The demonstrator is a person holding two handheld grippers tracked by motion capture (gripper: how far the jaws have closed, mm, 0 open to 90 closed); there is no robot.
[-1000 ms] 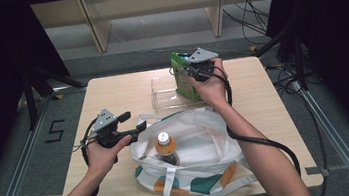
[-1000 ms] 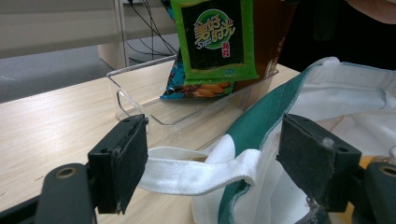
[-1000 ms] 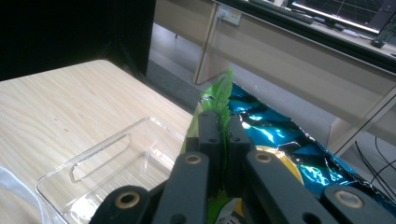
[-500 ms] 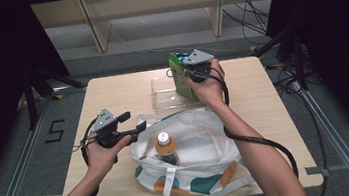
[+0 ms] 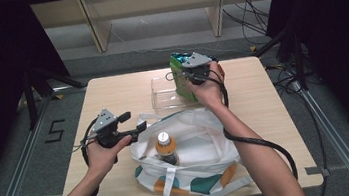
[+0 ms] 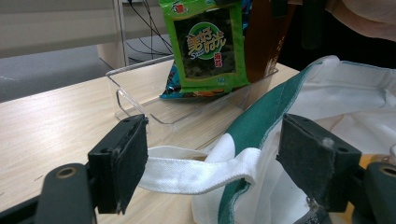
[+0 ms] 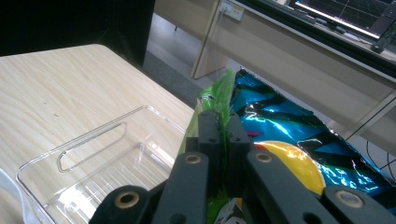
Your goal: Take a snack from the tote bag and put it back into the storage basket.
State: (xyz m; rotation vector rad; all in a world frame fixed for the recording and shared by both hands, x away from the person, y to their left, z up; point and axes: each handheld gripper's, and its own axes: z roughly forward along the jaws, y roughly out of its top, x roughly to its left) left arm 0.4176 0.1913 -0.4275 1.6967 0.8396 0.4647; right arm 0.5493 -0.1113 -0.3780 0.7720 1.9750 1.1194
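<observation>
A green seaweed snack packet (image 5: 182,79) (image 6: 205,46) stands upright in a clear plastic tray (image 5: 162,97) (image 6: 140,105) at the far middle of the table. My right gripper (image 5: 189,75) (image 7: 220,122) is shut on the packet's top edge (image 7: 223,91). A shiny blue packet (image 7: 285,135) sits right behind it, with a brown packet (image 6: 264,42) beside it. My left gripper (image 5: 133,122) (image 6: 215,142) is open at the left rim of a white tote bag (image 5: 203,145). The bag's white strap (image 6: 196,172) runs between the pads without being pinched.
A bottle with an orange cap (image 5: 165,147) stands inside the tote bag, which has green and orange patches and lies at the table's near edge. The tray's left half (image 7: 93,177) holds nothing. Cables trail from both grippers, and shelving stands beyond the table.
My right gripper, with the green packet in it, has shifted slightly to the left over the tray. The left gripper has stayed where it was.
</observation>
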